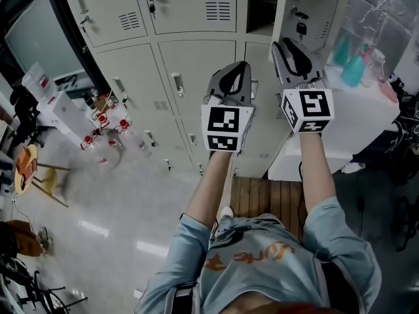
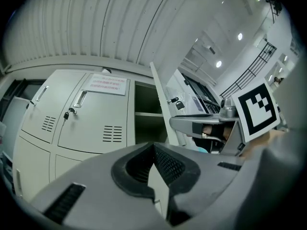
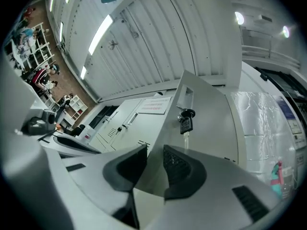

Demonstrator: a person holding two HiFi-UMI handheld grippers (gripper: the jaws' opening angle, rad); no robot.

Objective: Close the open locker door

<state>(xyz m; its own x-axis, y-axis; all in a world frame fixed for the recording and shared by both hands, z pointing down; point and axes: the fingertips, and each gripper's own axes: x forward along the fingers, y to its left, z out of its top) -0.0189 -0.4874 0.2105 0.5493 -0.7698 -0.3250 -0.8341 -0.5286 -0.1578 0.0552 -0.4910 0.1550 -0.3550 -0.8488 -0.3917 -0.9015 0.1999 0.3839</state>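
Note:
The open locker door [image 1: 308, 8] swings out from the top row of pale grey lockers, beside its dark compartment [image 1: 262, 5]. In the left gripper view the compartment [image 2: 147, 111] and the door's edge [image 2: 160, 104] lie ahead. My right gripper [image 1: 283, 44] is at the door's lower edge. In the right gripper view its jaws [image 3: 151, 150] stand close on either side of the door [image 3: 211, 114], below the hanging key [image 3: 186, 122]. My left gripper [image 1: 243, 67] hovers to the left in front of the lockers, its jaws [image 2: 154, 147] together and holding nothing.
Closed lockers [image 1: 190, 5] with handles and keys fill the wall. A white counter [image 1: 353, 123] with teal bottles [image 1: 353, 67] stands at the right. Clear bottles with red caps [image 1: 108, 133] sit at the left, near a stool [image 1: 26, 169]. I stand on a wooden platform [image 1: 262, 198].

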